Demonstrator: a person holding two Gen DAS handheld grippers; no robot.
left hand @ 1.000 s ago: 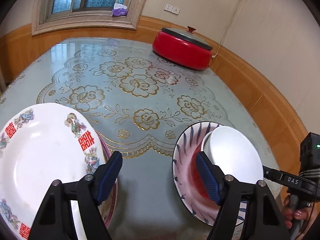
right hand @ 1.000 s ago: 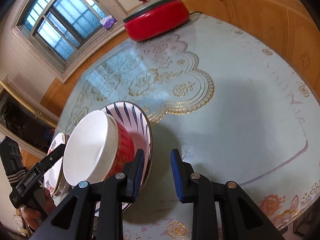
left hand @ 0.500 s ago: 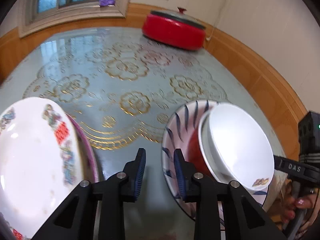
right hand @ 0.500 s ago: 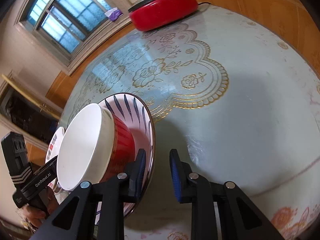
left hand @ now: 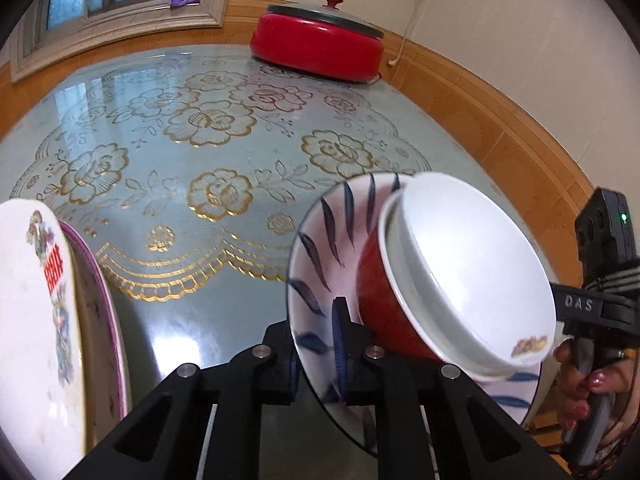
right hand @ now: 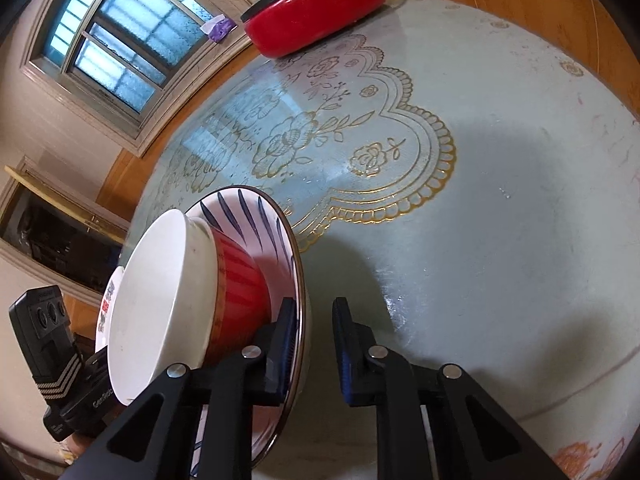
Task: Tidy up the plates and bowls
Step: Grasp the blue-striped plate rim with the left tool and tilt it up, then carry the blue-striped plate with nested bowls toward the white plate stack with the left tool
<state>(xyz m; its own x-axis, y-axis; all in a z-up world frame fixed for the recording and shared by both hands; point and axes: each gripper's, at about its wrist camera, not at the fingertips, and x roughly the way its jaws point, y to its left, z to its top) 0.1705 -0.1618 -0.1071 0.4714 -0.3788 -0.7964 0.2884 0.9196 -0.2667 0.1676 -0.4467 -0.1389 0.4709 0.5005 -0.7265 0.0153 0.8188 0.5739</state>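
Gripping blue-striped white ceramic plate (left hand: 320,240) carrying red-sided white bowl (left hand: 460,272); left gripper (left hand: 316,344) just closed, pinching its near rim; right gripper (right hand: 316,344) narrowing, rim between pads, outer pad apart; floral plate pile (left hand: 36,320) beside; stacking pending.

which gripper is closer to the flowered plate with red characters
Left. The left gripper, just closed, pinches the striped plate rim beside the flowered plate; the right gripper, just closing, straddles its far rim.
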